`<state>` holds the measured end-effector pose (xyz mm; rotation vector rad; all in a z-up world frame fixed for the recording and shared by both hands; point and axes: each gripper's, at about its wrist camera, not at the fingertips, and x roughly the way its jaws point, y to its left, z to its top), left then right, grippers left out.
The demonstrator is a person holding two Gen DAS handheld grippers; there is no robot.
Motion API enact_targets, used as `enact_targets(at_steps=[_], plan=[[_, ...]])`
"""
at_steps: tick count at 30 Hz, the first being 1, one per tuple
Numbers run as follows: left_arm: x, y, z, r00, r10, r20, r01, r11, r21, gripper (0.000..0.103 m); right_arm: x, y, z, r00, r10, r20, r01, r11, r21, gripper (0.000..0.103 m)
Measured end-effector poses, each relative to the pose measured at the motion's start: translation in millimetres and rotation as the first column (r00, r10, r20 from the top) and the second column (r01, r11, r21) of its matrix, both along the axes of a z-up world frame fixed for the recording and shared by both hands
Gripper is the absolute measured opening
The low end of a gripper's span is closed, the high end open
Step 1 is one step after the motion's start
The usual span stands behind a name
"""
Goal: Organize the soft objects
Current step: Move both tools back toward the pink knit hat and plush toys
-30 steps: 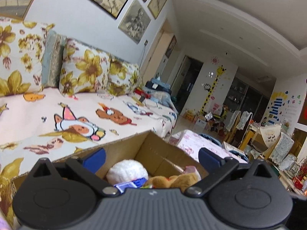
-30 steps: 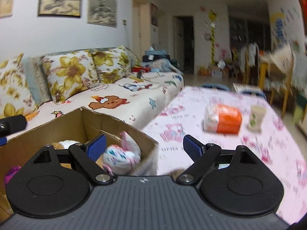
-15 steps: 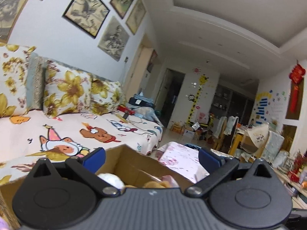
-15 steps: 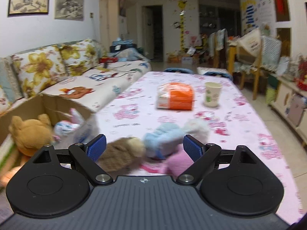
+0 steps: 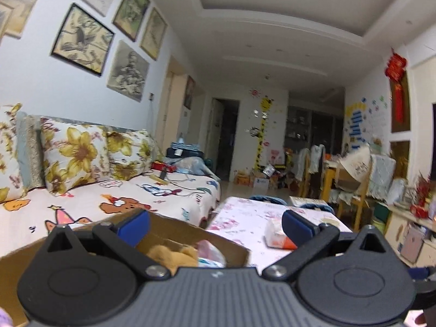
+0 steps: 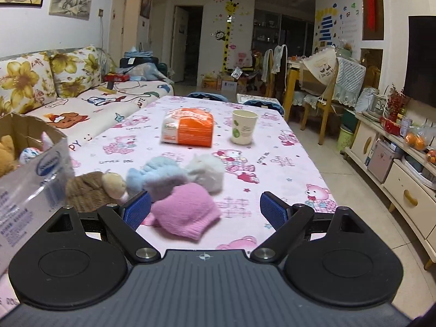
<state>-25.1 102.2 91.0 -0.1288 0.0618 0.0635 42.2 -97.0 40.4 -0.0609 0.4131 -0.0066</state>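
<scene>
A pile of soft things lies on the pink table: a pink knit piece [image 6: 185, 211], a blue plush [image 6: 156, 173], a white fluffy one [image 6: 207, 171] and a brown plush [image 6: 92, 188]. My right gripper [image 6: 205, 212] is open and empty, just before the pink piece. A cardboard box [image 6: 32, 169] at the left holds a tan plush [image 5: 171, 254] and other soft toys. My left gripper [image 5: 215, 223] is open and empty, raised above the box [image 5: 190, 231].
An orange tissue pack [image 6: 188, 130] and a paper cup [image 6: 243, 126] stand farther back on the table [image 6: 286, 163]. A flowered sofa [image 5: 109, 190] runs along the left. Chairs [image 6: 321, 87] and a low cabinet [image 6: 395, 169] stand at the right.
My right gripper has swung right from the box to the pile on the table. My left gripper has tilted up and turned right, so less of the box shows.
</scene>
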Motion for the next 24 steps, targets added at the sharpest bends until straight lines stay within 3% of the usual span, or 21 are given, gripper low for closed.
enact_targets(at_steps=[5,12,20,24], plan=[[4,-21,-5,0.998,-0.059,-0.024,0.061,0.996,0.059,0.102,9,-14,-16,0.999,-0.008,-0.034,0.007,1.000,-0.021,0.103],[9,-46,-21,0.988,-0.129,-0.080,0.139,0.982,0.127,0.102,23,-37,-31,0.996,0.018,-0.092,-0.005,0.989,0.146,0.103],[27,-74,-48,0.979,-0.129,-0.160,0.168,0.950,0.262,0.102,42,-62,-42,0.997,0.006,-0.083,0.024,0.934,0.357,0.103],[39,-87,-59,0.971,-0.124,-0.204,0.184,0.933,0.309,0.102,52,-64,-45,0.996,0.038,-0.084,0.001,0.909,0.417,0.103]])
